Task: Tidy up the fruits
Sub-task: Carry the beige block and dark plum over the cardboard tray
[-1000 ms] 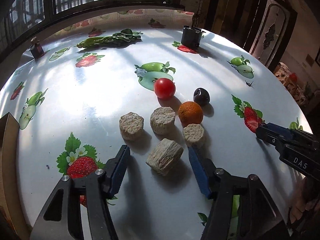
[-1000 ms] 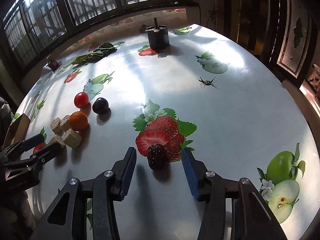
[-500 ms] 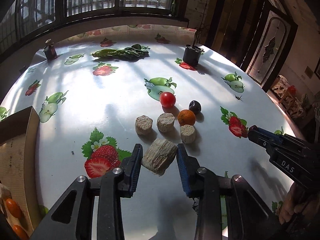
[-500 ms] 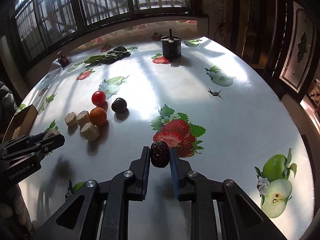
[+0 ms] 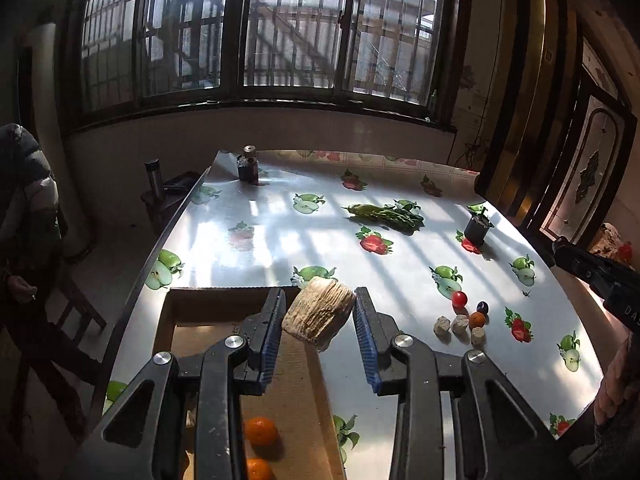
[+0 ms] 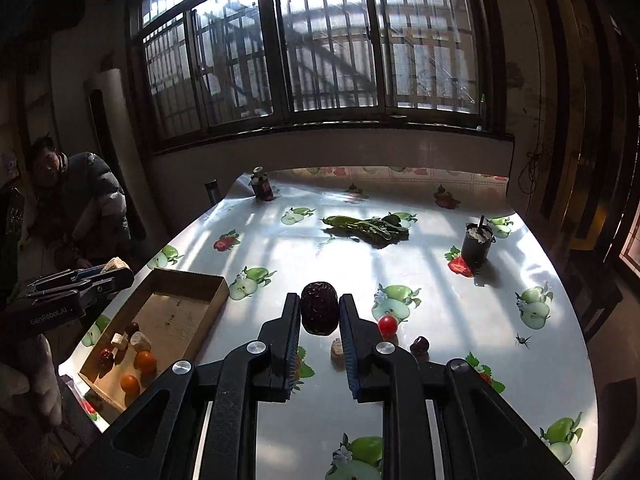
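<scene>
My left gripper (image 5: 318, 316) is shut on a beige ridged chunk (image 5: 319, 314) and holds it high above the cardboard box (image 5: 224, 296), near its far right corner. Two oranges (image 5: 261, 431) lie in the box. My right gripper (image 6: 319, 314) is shut on a dark wrinkled date (image 6: 319, 313), lifted above the table. The box (image 6: 182, 280) also shows in the right wrist view, with oranges, dates and pale chunks inside. On the table remain a red tomato (image 5: 459, 299), a dark plum (image 5: 482, 307), an orange (image 5: 477, 319) and three beige chunks (image 5: 459, 324).
A table with a glossy fruit-print cloth (image 5: 280, 240). Leafy greens (image 5: 384, 214), a dark cup (image 5: 476, 230) and a small bottle (image 5: 248, 166) stand at the far side. A person in a dark jacket (image 6: 76, 208) sits at the left. A chair (image 5: 60, 320) stands by the left edge.
Both grippers rose well above the table with their loads. The left gripper carried the beige chunk left to over the box. The right gripper lifted the date and swung toward the box.
</scene>
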